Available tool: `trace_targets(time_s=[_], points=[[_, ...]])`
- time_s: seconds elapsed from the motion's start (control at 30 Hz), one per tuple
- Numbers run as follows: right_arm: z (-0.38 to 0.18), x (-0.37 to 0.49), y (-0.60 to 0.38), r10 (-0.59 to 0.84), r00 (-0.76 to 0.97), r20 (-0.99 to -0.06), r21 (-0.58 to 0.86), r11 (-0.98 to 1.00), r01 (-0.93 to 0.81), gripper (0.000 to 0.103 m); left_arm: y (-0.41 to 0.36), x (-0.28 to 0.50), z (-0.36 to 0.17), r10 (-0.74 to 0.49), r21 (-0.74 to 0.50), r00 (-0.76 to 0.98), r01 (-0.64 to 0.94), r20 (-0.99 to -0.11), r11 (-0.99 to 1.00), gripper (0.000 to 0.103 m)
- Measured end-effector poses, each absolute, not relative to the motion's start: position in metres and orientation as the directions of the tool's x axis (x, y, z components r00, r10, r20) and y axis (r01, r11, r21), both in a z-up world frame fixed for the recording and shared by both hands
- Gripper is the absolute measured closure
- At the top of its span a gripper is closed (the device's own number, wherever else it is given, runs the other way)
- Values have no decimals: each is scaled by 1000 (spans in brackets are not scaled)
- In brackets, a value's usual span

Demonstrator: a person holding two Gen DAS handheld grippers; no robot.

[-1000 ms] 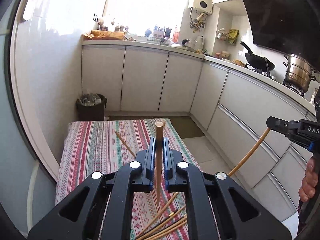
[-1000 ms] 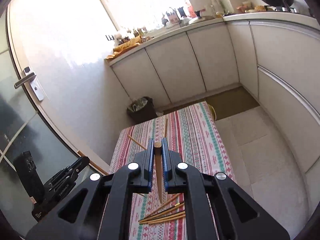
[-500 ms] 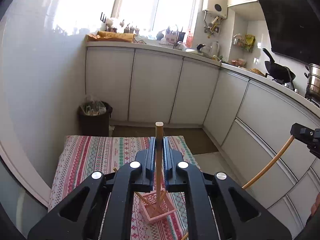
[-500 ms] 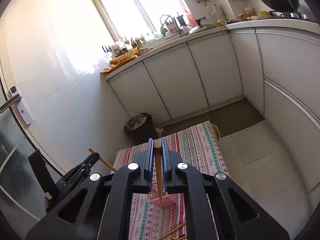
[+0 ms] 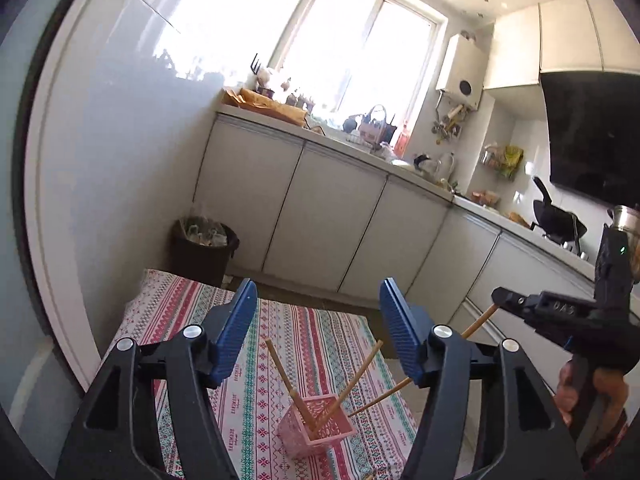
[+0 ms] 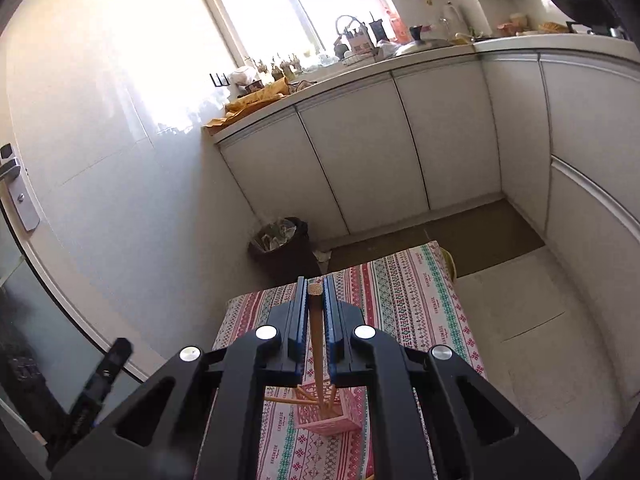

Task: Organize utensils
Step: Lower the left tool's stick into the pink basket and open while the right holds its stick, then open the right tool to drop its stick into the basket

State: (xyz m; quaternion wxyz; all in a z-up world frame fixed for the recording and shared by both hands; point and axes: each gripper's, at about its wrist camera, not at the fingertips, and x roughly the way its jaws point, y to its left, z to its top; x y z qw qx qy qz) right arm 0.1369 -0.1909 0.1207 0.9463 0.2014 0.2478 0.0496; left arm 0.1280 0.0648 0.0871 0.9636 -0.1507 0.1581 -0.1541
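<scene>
A pink lattice basket stands on the striped tablecloth, with two wooden chopsticks leaning in it. My left gripper is open and empty above the basket. My right gripper is shut on a wooden chopstick, held upright with its lower end down in the basket. In the left wrist view the right gripper holds that chopstick slanting down toward the basket's right side.
A dark trash bin stands on the floor beyond the table's far left corner. White cabinets run along the back and right. A glass door with a handle is at the left.
My left gripper has opened and let its chopstick go into the basket. My right gripper has carried its chopstick over the basket and lowered the tip into it. Both views have tilted up.
</scene>
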Motion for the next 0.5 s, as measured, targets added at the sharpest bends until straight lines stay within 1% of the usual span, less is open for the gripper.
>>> trace_targets(time_s=[0.13,0.27,0.37,0.4,0.47,0.5], points=[[124,146,-169,183,875,-449,360,933,-11,95,88,116,103,-316,-361,924,225,-215,905,43],[112,158,-157,167,858,-485,330,944,2,95,102,116,103,-302,-374,926,203,-227,905,43],[93,173,-152,204,841,-501,352,936,-17,90,106,120,100,-298,-371,921,193,-250,908,43],[87,176,-152,206,835,-511,361,933,-9,76,105,120,101,-299,-370,920,193,-252,909,43],[80,178,-153,205,836,-508,374,927,0,57,107,119,102,-300,-372,920,194,-253,908,43],[81,176,-156,204,844,-496,380,925,-1,54,106,119,102,-301,-372,920,195,-252,908,43]])
